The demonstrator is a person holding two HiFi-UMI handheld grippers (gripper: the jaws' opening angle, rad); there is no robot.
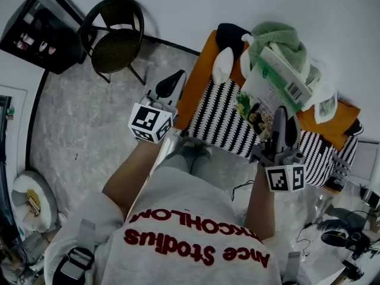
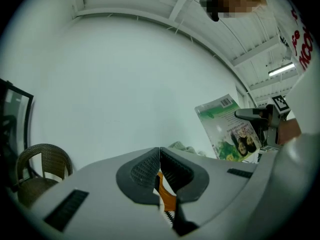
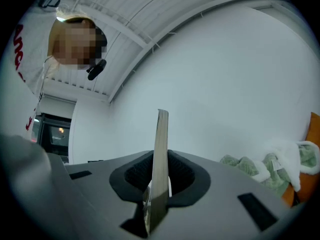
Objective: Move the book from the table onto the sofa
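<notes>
Closest to us is the person's grey shirt [image 1: 196, 242] with red lettering, its lower part cut off by the frame. At far left a dark cabinet [image 1: 35, 31] is clipped by the edge, and what stands on its shelf is too small to name. Beside it is 1 dark woven chair [image 1: 116, 34] on the grey floor. Next comes the left gripper [image 1: 172, 81], its jaws pressed together with nothing between them. In its own view only a sliver of orange shows behind the pads. To its right is the orange sofa [image 1: 196, 82], much of it hidden under a black-and-white striped throw [image 1: 219, 114] and a heap of green cloth [image 1: 279, 43]. The book [image 1: 270, 91] is off the table, held upright in front of that heap with its green cover and barcode facing us. The right gripper [image 1: 285, 120] has its 2 jaws clamped narrowly on the book's lower edge, which the pads hide. From that gripper's view we see the book edge-on only. Whether it touches the sofa we cannot tell. At far right, cables and dark objects [image 1: 341, 236] on the floor are too jumbled to make out.
</notes>
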